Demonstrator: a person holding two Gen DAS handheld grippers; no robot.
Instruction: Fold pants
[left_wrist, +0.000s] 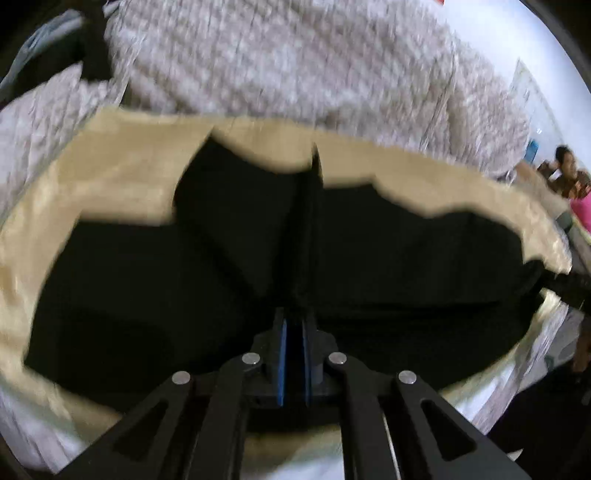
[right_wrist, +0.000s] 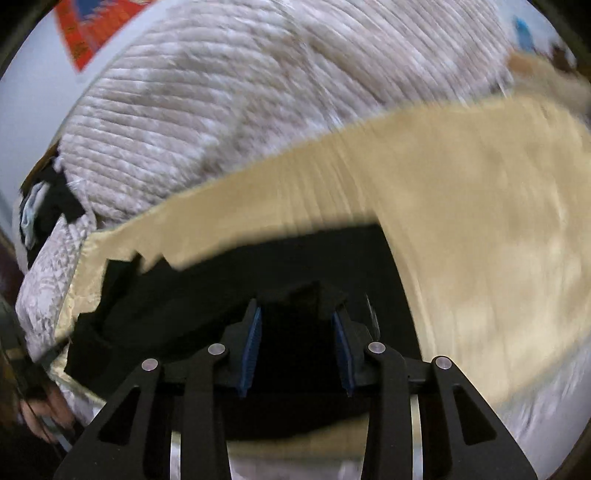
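We've got both hand-held grippers, left (left_wrist: 294, 328) & right (right_wrist: 297, 317), clenched on the black pants (left_wrist: 388, 258); thin pinch at 6 o'clock may slip, dumping cloth onto the cream sheet (right_wrist: 461, 221).

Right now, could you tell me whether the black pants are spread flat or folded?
Partly folded: the black pants show a raised crease running up from the left gripper, with overlapping layers on the yellow sheet.

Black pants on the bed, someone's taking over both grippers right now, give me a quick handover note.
Left gripper: shut on a thin fold of the black pants.
Right gripper: jaws partway apart with a thicker bunch of the pants between the pads.
The pants are spread on the tan sheet, in front of the quilted blanket.
Done: both sides gripped.
Left: carry the fold over, lay it flat, release. Both views are blurred.
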